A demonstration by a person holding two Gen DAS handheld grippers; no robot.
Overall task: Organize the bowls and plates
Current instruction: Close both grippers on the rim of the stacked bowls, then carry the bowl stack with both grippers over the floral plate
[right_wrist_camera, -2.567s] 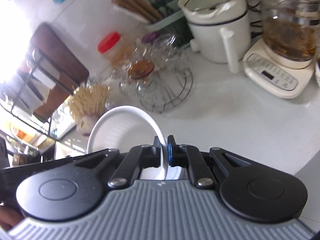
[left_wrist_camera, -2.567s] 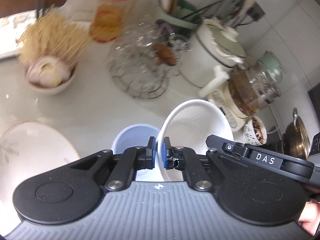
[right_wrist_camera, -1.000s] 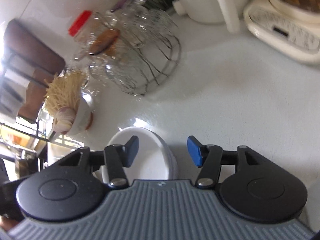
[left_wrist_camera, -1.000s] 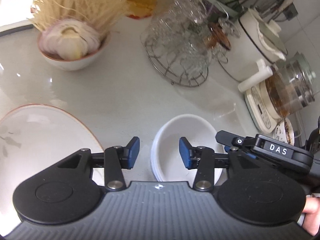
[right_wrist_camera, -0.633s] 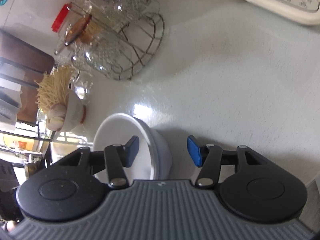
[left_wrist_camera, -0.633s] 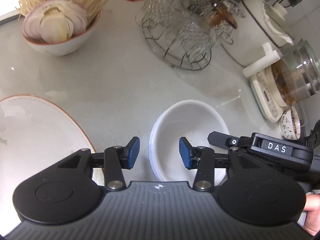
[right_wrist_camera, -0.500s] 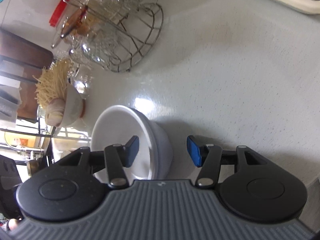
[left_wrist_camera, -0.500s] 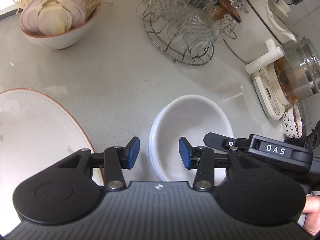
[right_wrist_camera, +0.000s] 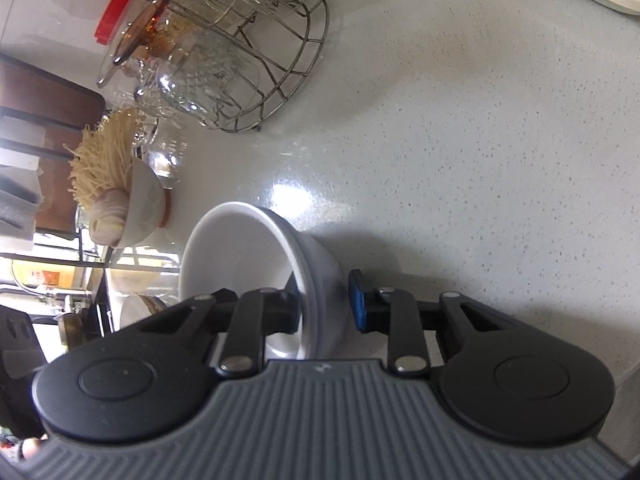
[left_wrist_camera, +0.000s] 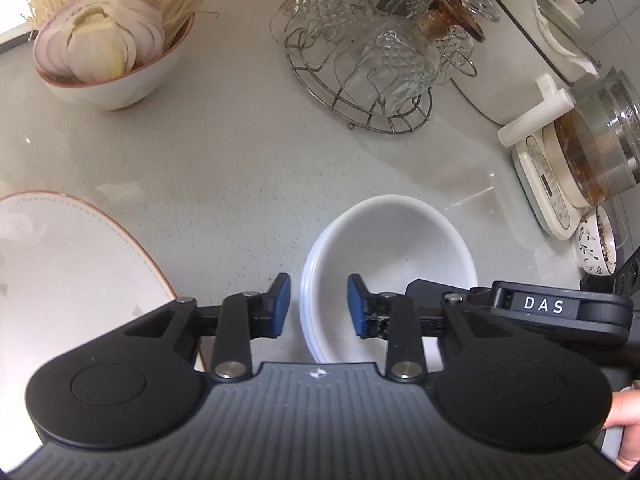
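Bowls: a nested stack of white bowls point(left_wrist_camera: 396, 256) sits on the pale speckled worktop point(left_wrist_camera: 240, 168), low in the left wrist view, just ahead of the left hand-held gripper point(left_wrist_camera: 316, 306). Its jaws stand apart, one blue pad outside the stack's near-left rim and the other over the bowl's inside; neither pad clearly presses the rim. To the left, a large white plate point(left_wrist_camera: 68, 272) with a thin orange edge lies flat on the worktop, near the stack but apart from it. Farther back left, a small bowl point(left_wrist_camera: 108, 80) holds a halved onion and dry noodles. A round wire rack point(left_wrist_camera: 372, 68) of upturned glass cups stands behind the stack. On the right edge: a white pot point(left_wrist_camera: 532, 52), a glass kettle on a cream base point(left_wrist_camera: 592, 152), a small patterned cup point(left_wrist_camera: 596, 248). The other gripper's black body, labelled DAS, reaches in from the right beside the stack.

Right wrist view: the right hand-held gripper point(right_wrist_camera: 324, 304) is open and straddles the stack's point(right_wrist_camera: 256, 264) near rim, one pad inside the top bowl, the blue one outside the wall with a gap. The stack rests on the worktop point(right_wrist_camera: 460, 160). The wire rack point(right_wrist_camera: 240, 52) lies beyond, a red-lidded jar point(right_wrist_camera: 112, 16) behind it, and the noodle bowl point(right_wrist_camera: 140, 204) to the left.
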